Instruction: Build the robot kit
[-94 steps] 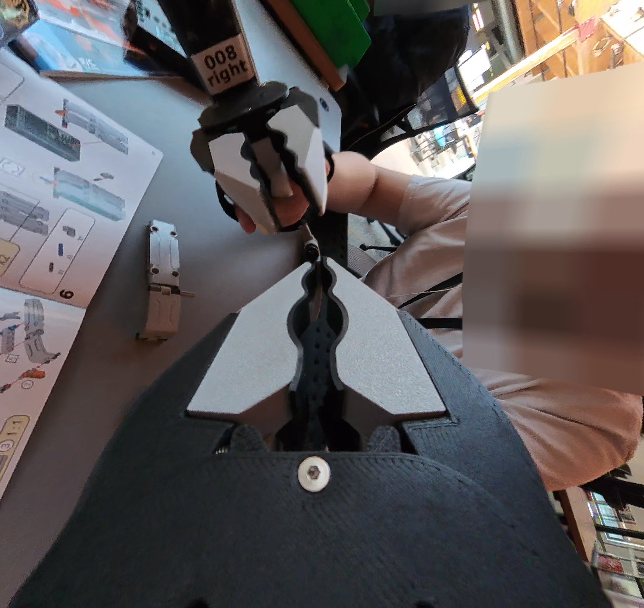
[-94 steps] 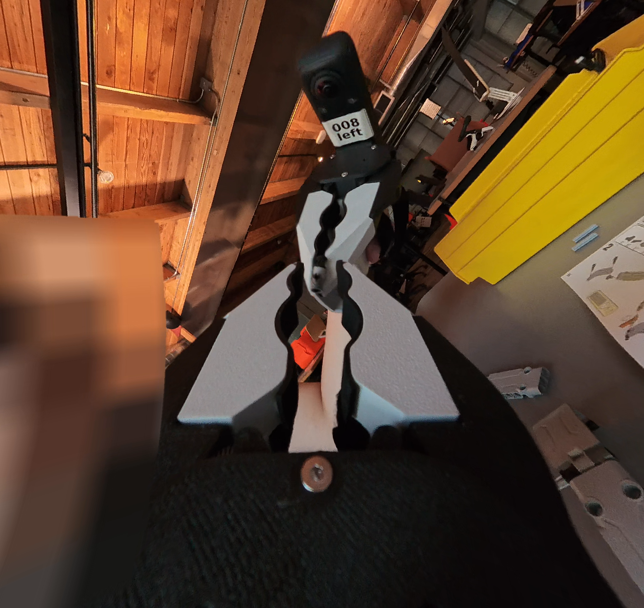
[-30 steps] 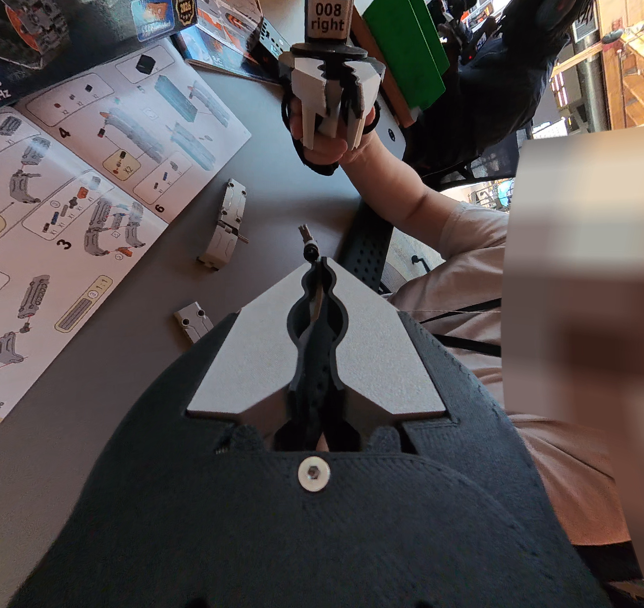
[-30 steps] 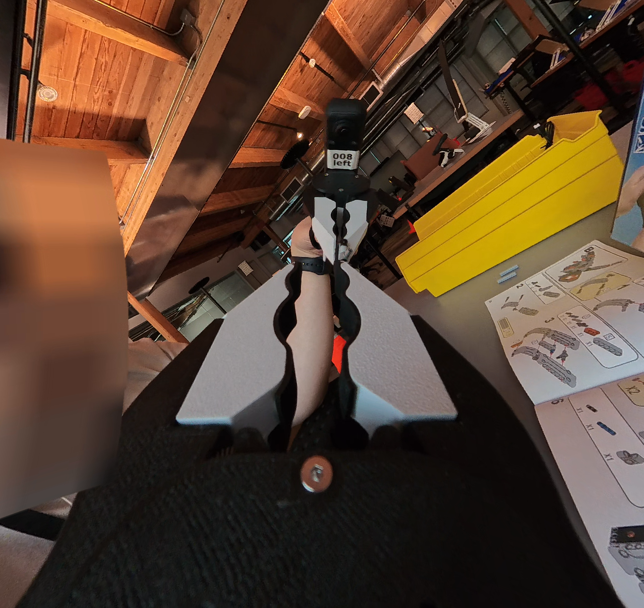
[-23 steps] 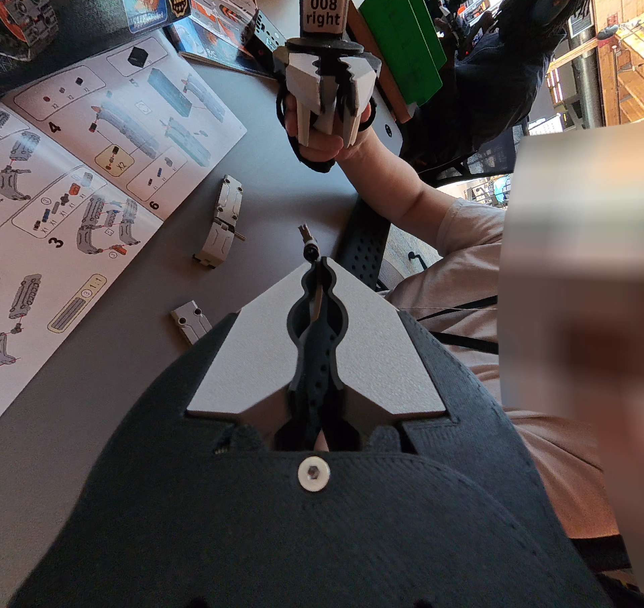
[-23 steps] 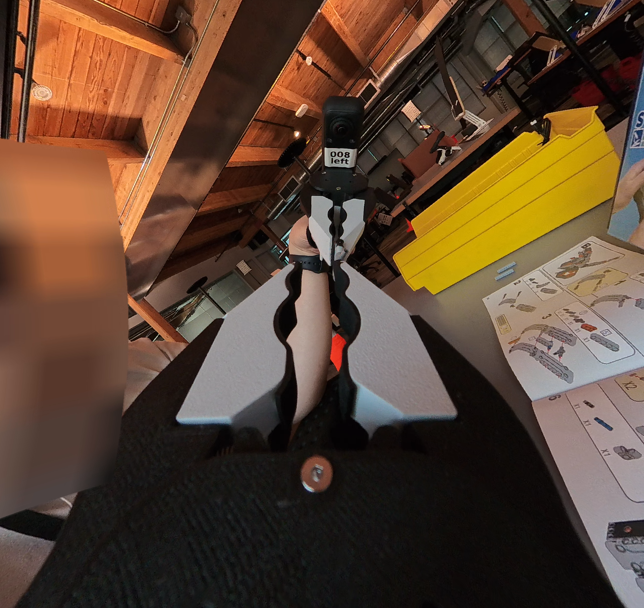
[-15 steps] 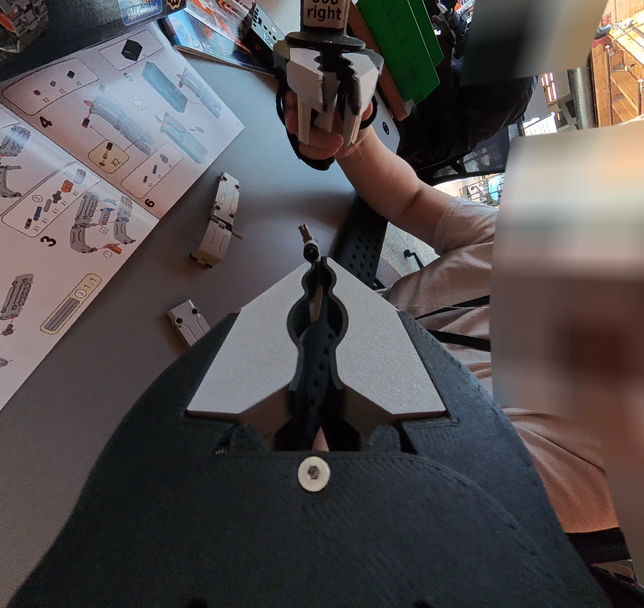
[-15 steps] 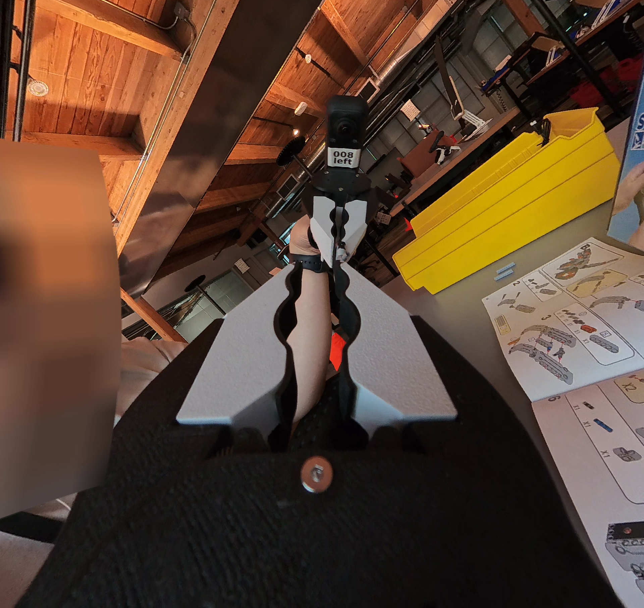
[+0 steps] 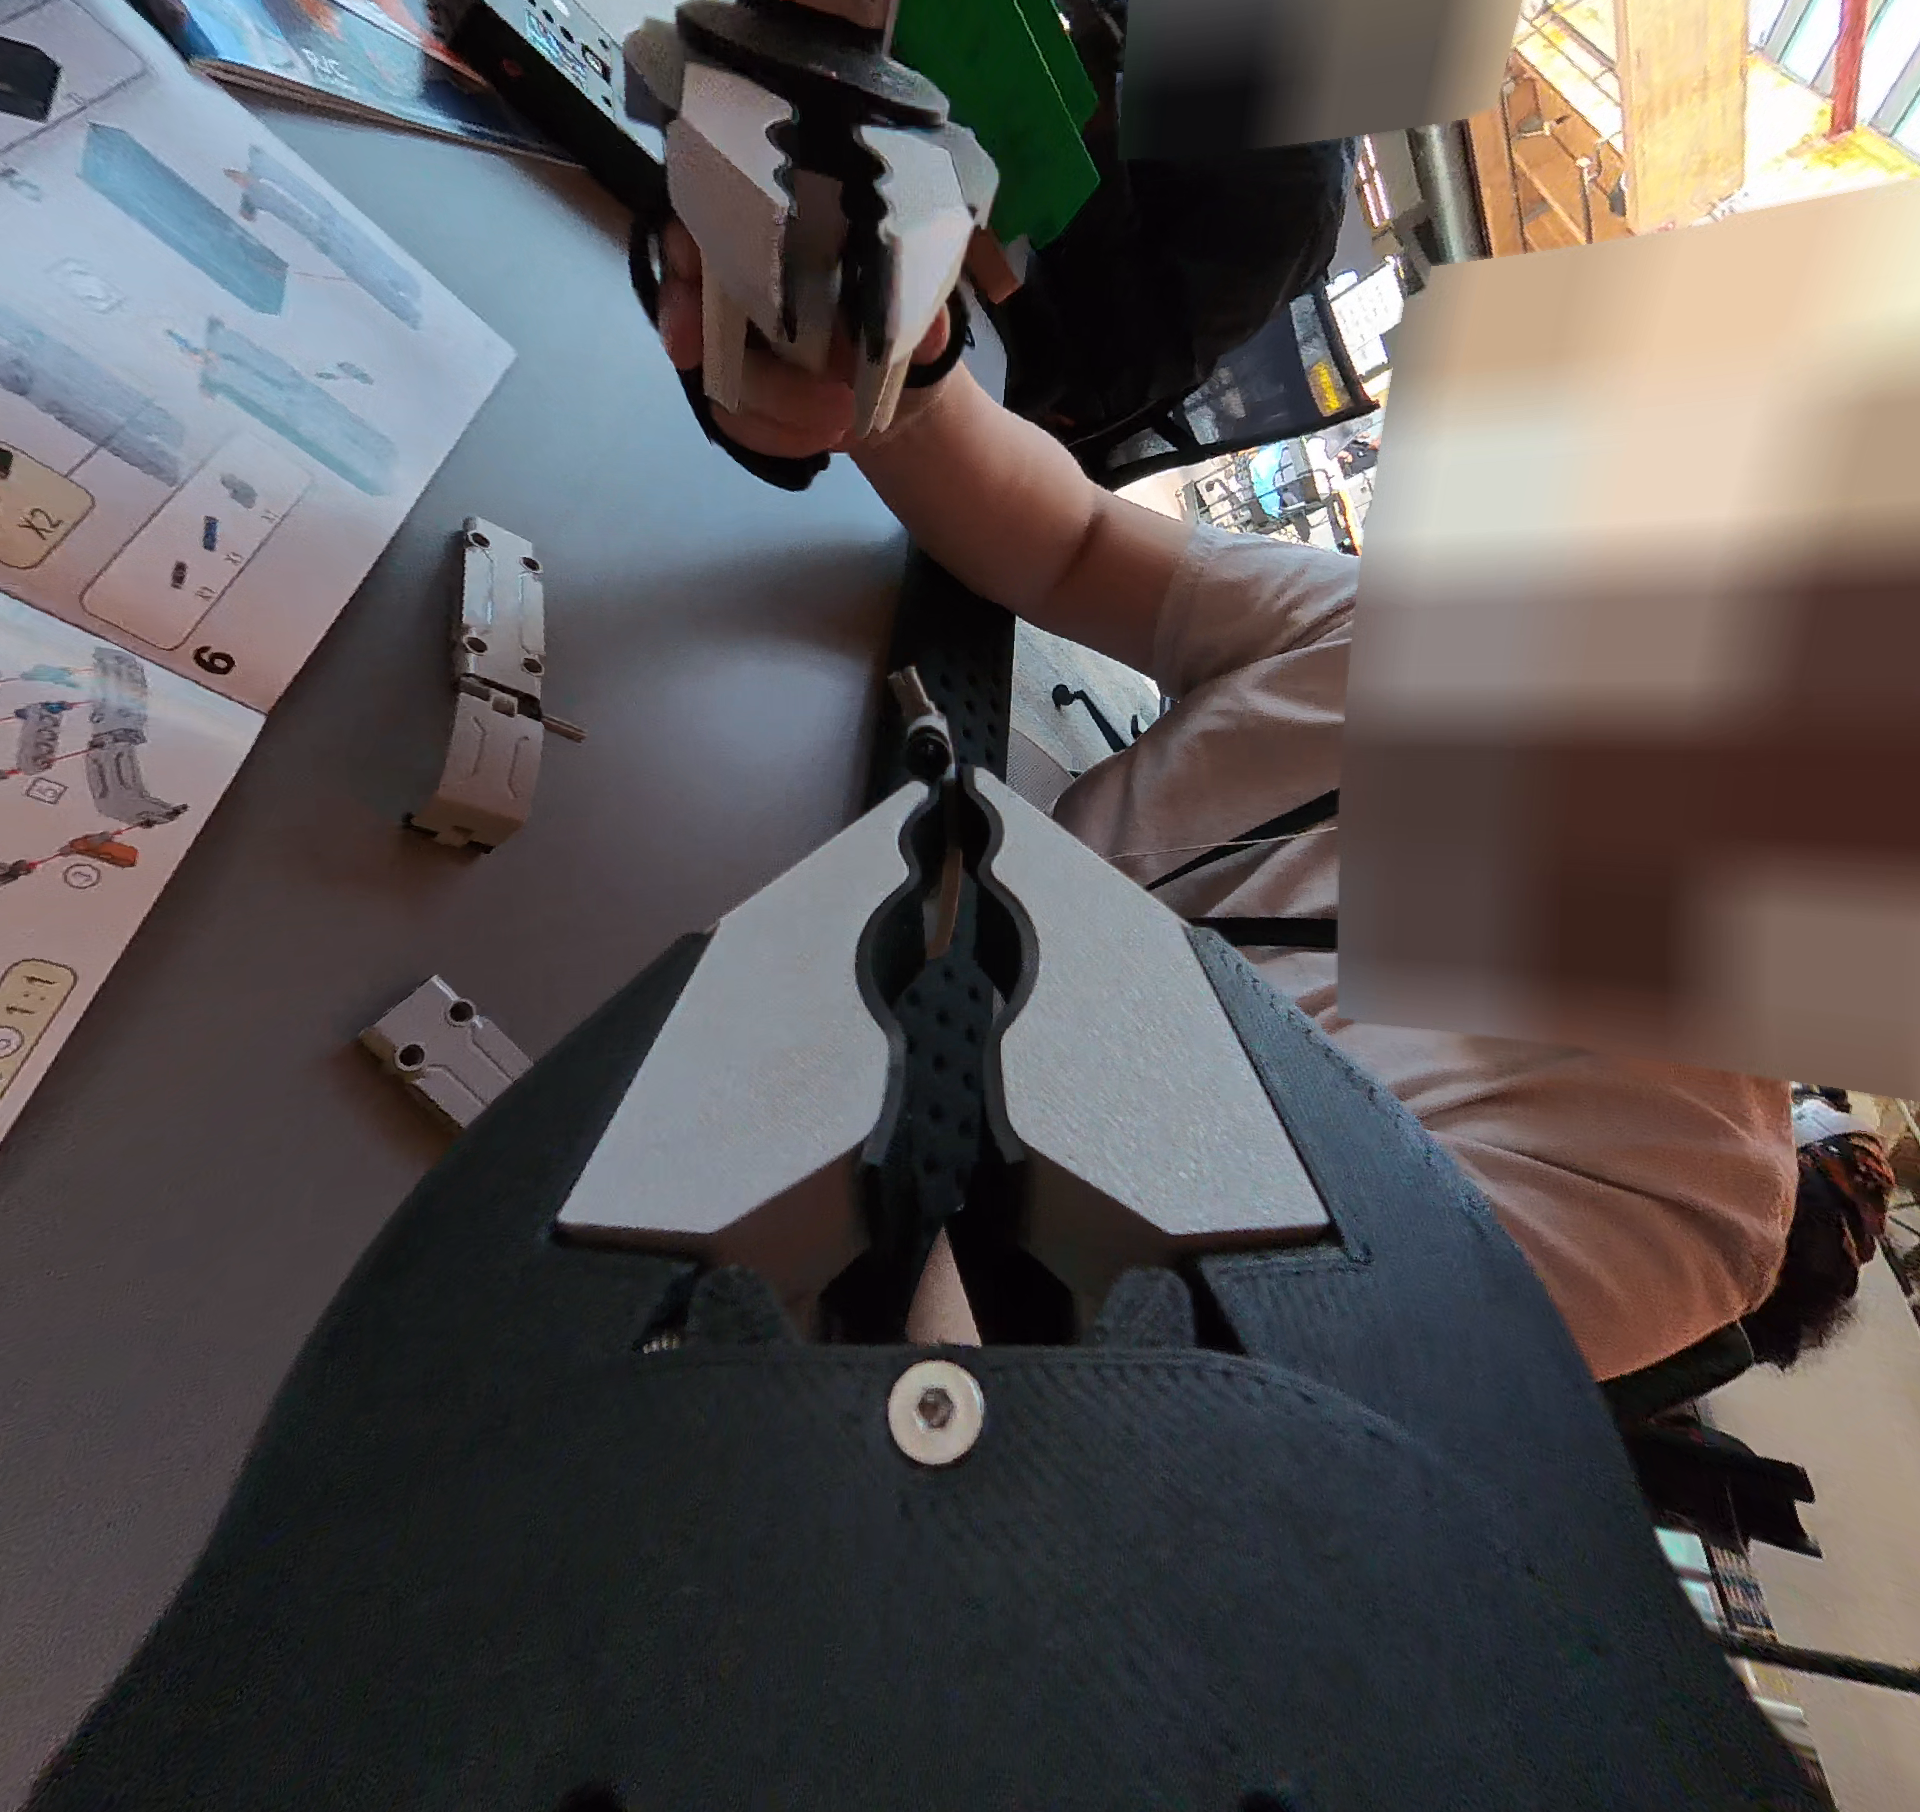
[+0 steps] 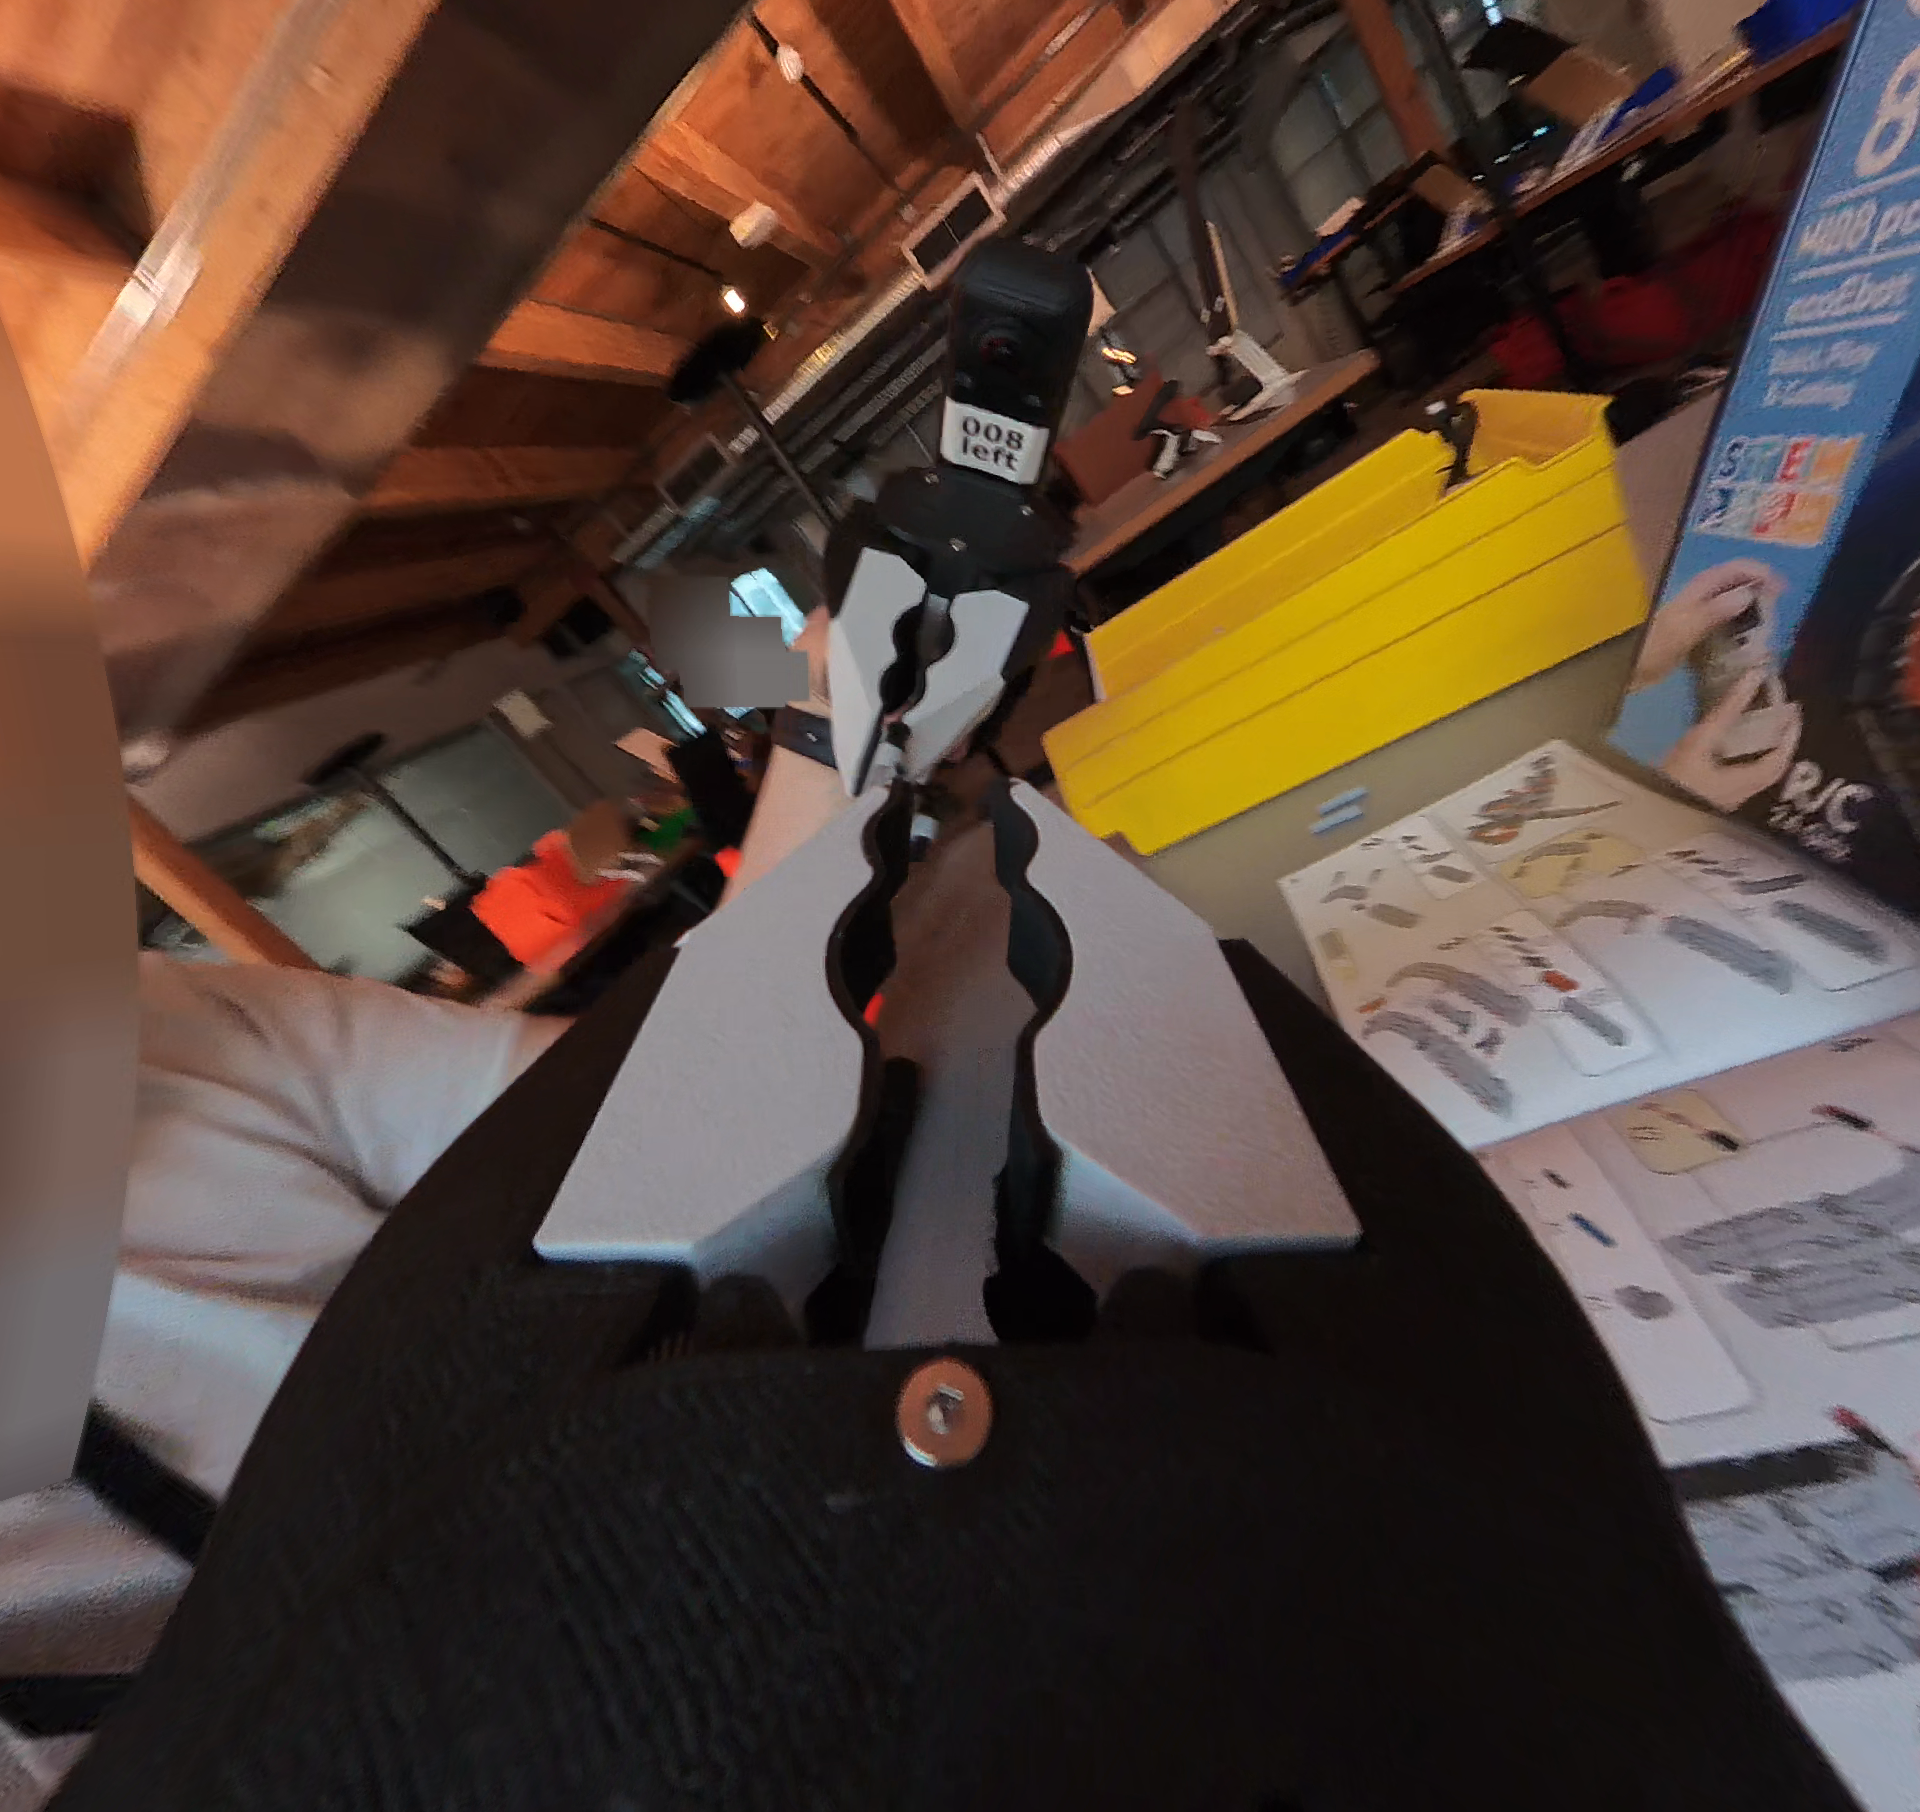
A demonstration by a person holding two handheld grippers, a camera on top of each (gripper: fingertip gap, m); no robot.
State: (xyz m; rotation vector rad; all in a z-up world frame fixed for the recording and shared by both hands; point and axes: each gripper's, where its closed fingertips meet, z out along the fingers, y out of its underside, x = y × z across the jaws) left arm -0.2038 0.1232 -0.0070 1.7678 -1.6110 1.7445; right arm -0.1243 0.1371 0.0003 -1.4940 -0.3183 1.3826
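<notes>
Above the table (image 9: 675, 619) edge, a small stiff pin (image 9: 925, 739) is pinched at its tail by the closed left gripper (image 9: 948, 786); the right gripper (image 10: 943, 806) is held parted, empty.

The left gripper (image 9: 948, 786) held a small pin (image 9: 921, 723) that stuck out toward the right gripper (image 9: 800, 391), with open air between them above the desk (image 9: 644, 536). The right gripper's fingers (image 10: 821, 931) stood apart with a gap between them. On the desk, a long grey piece (image 9: 488, 692) and a small grey block (image 9: 442, 1045) lay in the way, with bare desk between them. Paper sheets (image 9: 156, 308) covered one side. A yellow bin (image 10: 1351, 619) and a blue box (image 10: 1808, 412) stood like walls farther off.
</notes>
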